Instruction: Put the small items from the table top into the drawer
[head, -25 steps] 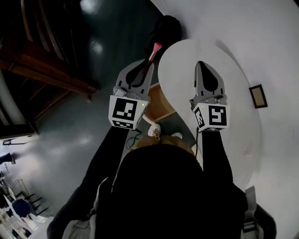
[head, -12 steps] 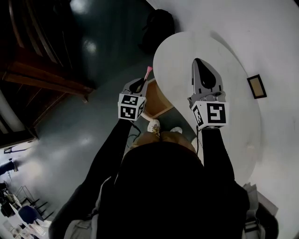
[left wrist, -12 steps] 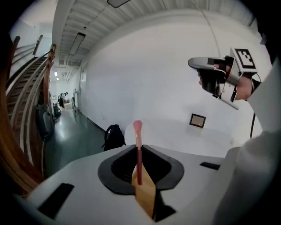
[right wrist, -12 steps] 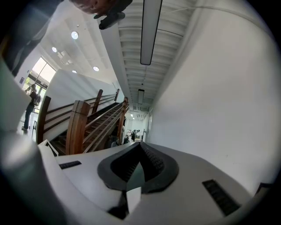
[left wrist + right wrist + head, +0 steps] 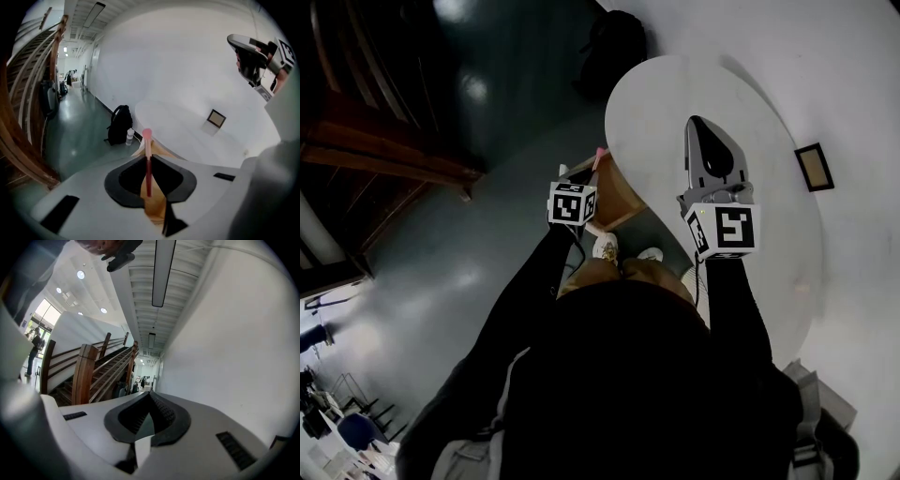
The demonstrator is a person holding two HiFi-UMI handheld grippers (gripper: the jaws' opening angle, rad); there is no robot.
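**L tongs pinching stick at drawer, R tongs shut + empty**

L tongs (image 5: 148, 157) are clamping nearly closed on a thin red stick (image 5: 147, 140), w/ its pink tip poking out past the jaws. In head view they're hanging at the left edge of the open wooden drawer (image 5: 623, 192), which is sticking out from under the white worktop (image 5: 656, 103). R tongs (image 5: 149, 397) are sitting fully closed, nothing btwn them, hovering over the worktop. A small framed square (image 5: 814, 167) is lying on the worktop, well apart from both. A backpack (image 5: 119, 124) is sitting on the floor (image 5: 79, 150).
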